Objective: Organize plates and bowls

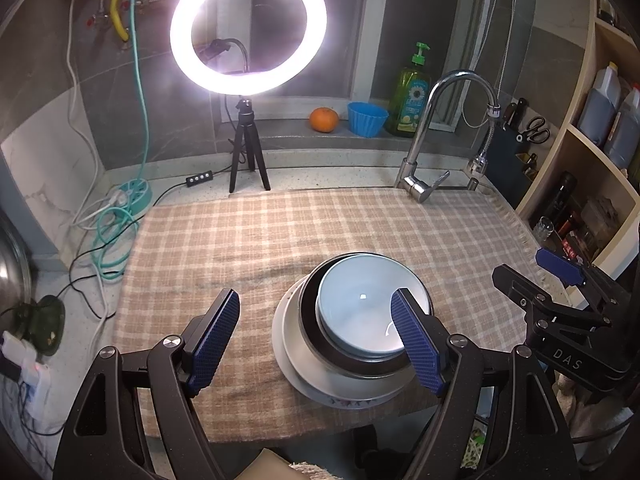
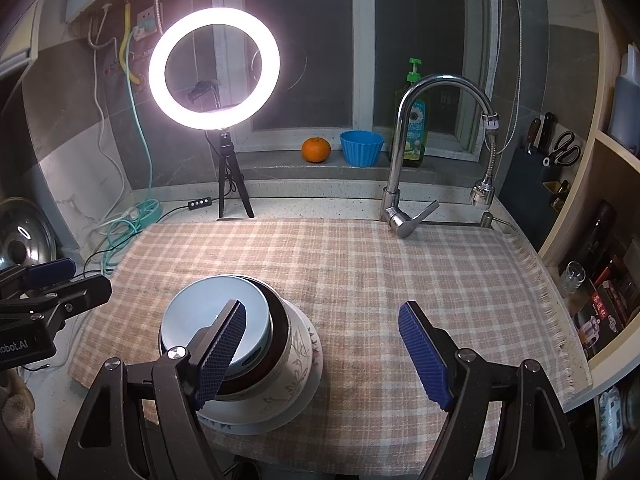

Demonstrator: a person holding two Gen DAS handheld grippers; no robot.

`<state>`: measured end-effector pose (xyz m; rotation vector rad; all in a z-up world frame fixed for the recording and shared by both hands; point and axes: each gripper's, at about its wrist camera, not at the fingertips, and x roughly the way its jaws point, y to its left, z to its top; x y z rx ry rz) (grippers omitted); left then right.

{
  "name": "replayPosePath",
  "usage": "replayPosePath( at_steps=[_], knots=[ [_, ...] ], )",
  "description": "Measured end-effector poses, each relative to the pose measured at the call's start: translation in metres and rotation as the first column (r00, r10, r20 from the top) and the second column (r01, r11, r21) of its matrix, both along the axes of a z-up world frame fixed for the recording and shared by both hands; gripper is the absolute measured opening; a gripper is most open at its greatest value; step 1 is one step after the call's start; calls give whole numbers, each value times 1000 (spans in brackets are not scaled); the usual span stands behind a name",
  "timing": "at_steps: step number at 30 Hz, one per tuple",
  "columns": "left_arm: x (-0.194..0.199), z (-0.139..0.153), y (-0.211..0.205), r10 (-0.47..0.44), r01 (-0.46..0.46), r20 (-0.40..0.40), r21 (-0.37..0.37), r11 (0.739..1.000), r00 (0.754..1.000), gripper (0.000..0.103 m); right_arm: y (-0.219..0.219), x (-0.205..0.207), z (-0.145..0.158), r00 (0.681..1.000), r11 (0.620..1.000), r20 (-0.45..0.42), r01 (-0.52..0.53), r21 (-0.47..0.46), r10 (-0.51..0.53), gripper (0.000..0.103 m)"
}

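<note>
On the near middle of the checked cloth (image 1: 280,232) sits one stack — a pale blue bowl (image 1: 360,304) nested in a dark bowl (image 1: 308,320), on a white plate (image 1: 292,356); the left gripper (image 1: 316,340) hovers just left of it, jaws wide and empty; the right gripper (image 2: 320,352) hovers just right of it, equally wide, gripping nothing; a tap (image 2: 404,160) stands at the far edge.

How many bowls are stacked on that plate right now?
3, nested: pale blue bowl on top, dark bowl under it, floral white bowl at the bottom. More may be hidden inside.
</note>
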<state>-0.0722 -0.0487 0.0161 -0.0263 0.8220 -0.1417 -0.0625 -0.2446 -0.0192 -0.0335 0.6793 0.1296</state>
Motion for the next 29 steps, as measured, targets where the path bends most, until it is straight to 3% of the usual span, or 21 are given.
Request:
replayPosePath(
  at_steps=[29],
  knots=[
    [3, -1, -2, 1, -1, -4, 9, 1000, 1000, 78, -3, -1, -5, 1000, 1000, -8, 5, -1, -5, 75]
  ],
)
